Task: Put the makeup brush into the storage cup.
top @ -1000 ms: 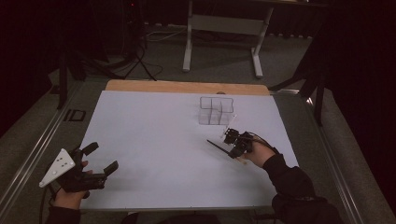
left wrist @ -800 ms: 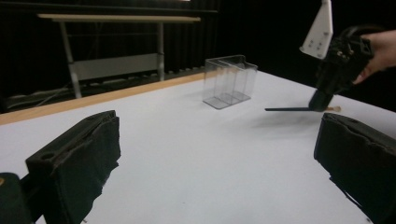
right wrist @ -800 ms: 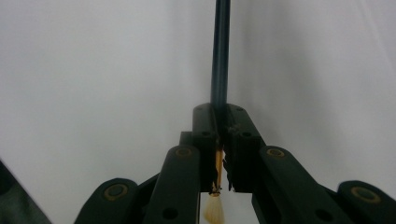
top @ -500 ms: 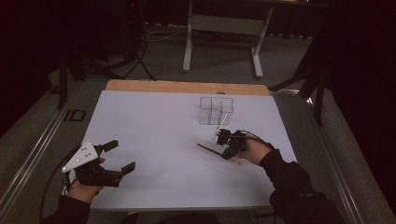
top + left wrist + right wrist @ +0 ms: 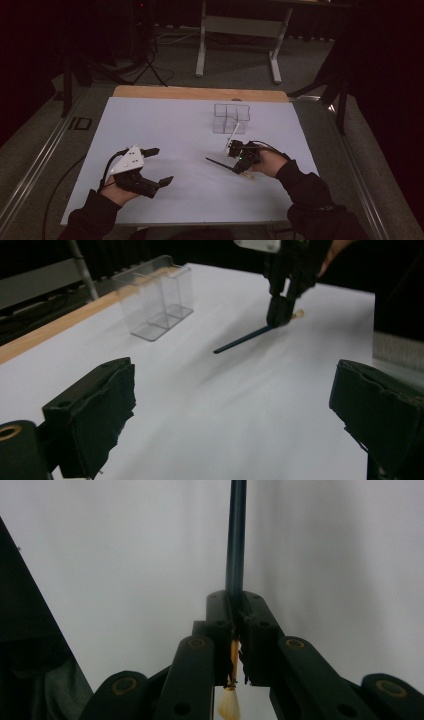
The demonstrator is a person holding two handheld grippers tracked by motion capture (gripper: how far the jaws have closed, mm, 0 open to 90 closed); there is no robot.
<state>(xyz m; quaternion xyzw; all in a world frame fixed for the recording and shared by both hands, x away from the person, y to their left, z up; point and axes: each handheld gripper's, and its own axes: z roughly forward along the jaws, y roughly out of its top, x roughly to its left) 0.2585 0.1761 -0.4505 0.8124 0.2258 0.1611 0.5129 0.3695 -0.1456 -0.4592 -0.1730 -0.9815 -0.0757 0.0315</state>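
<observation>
White worktop [image 5: 170, 125] in a dark room: right gripper [image 5: 239, 156] fingers are clamping the paintbrush [image 5: 243, 340] low over it, left gripper [image 5: 156, 166] idling open, next likely carrying the brush to the clear organizer [image 5: 231, 118].

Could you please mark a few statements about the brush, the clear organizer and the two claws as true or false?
1. The right claw is shut on the brush. True.
2. The left claw grips the clear organizer. False: it is open, holding nothing.
3. The brush stands inside the organizer. False: it is outside, held low over the white table.
4. The organizer's compartments look empty. True.
</observation>
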